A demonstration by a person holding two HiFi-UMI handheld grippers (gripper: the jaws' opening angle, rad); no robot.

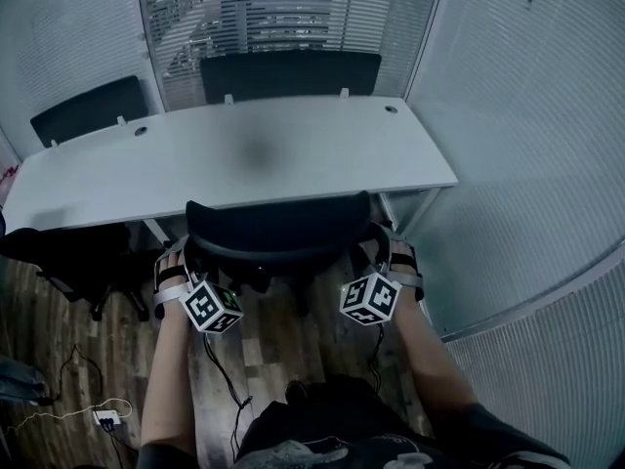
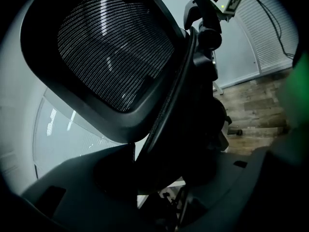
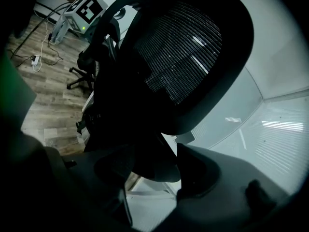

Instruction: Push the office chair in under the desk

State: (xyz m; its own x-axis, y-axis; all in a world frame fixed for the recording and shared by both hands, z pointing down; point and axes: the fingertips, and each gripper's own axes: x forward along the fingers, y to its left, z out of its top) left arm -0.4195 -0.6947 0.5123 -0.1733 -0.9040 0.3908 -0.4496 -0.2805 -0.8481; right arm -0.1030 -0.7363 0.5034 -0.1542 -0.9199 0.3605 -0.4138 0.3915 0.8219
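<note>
Left gripper [image 1: 184,260]: jaws set wide and clamped on the left edge of the office chair [image 1: 278,225] backrest; its own view shows the dark frame pinched between the pads. Right gripper [image 1: 384,252]: clamped likewise on the right edge of the same backrest.

Office chair: black, with a mesh backrest [image 2: 111,47]. The back faces near, towards the person, and the front points far, towards the worktop [image 1: 293,149]. The backrest's long axis runs left to right, parallel to the worktop's near edge. The chair stands at the middle of that near edge, the backrest top just beside it; the seat is hidden.

Worktop: white, long axis left to right.

Surroundings: two black chairs on the far side [image 1: 290,71] [image 1: 90,108], and another chair at near left [image 1: 68,257]. Wooden floor [image 1: 264,350] with a power strip [image 1: 107,418] at near left.
</note>
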